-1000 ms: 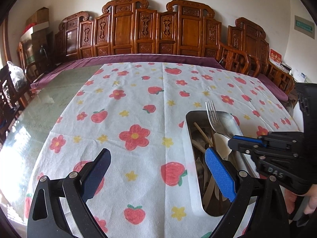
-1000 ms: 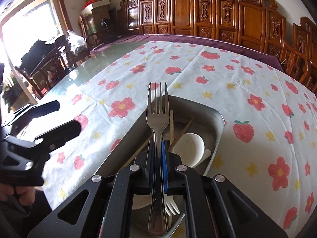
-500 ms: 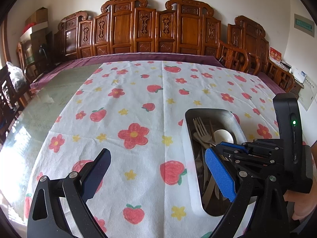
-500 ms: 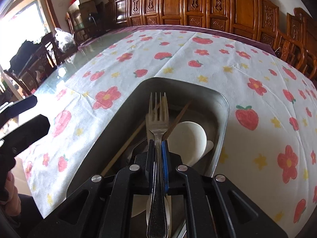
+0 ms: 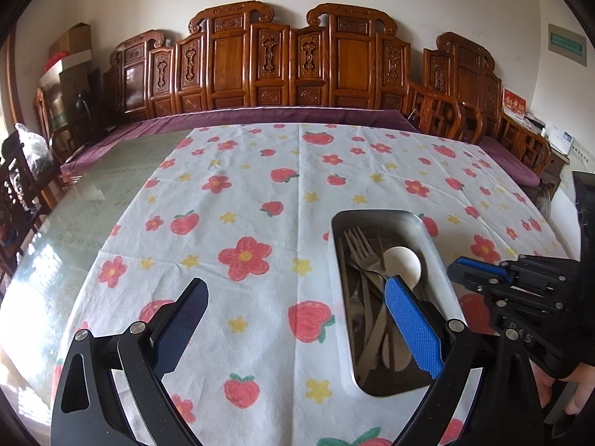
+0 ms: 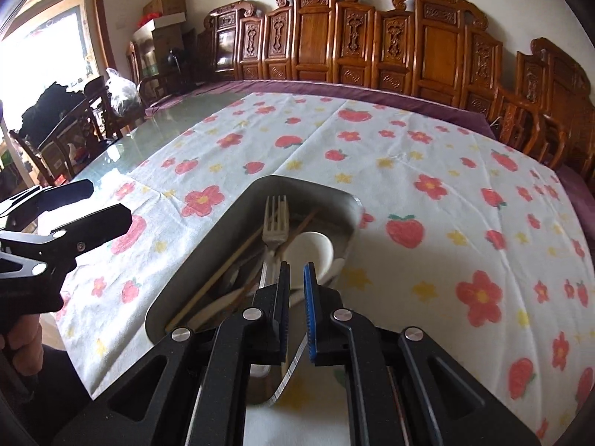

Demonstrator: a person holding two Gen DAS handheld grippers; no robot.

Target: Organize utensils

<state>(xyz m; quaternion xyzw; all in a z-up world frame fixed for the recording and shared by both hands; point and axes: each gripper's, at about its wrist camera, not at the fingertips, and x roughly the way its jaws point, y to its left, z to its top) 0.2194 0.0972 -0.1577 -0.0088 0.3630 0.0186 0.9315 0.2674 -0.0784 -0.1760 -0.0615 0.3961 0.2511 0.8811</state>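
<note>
A metal tray (image 5: 335, 260) (image 6: 238, 204) sits on the flowered tablecloth and holds a fork (image 5: 359, 245) (image 6: 274, 219), a white spoon (image 5: 403, 264) (image 6: 312, 249), wooden chopsticks (image 6: 223, 275) and more cutlery (image 5: 372, 334). The fork lies loose on top of the pile. My right gripper (image 6: 296, 268) (image 5: 459, 265) hovers at the tray's near right side. Its pads are almost together and nothing is between them. My left gripper (image 5: 293, 286) (image 6: 108, 202) stands wide open above the cloth, its blue pad over the tray's left part, empty.
The tablecloth (image 5: 260, 193) covers the right part of a glass-topped table (image 5: 111, 186). Carved wooden chairs (image 5: 308, 63) line the far side and the right. Boxes and more chairs stand at the left. A hand (image 5: 584, 390) holds the right gripper.
The fork, held in the right gripper before, now lies in the tray. The right gripper has drawn back to the tray's right edge. The left gripper has stayed put.
</note>
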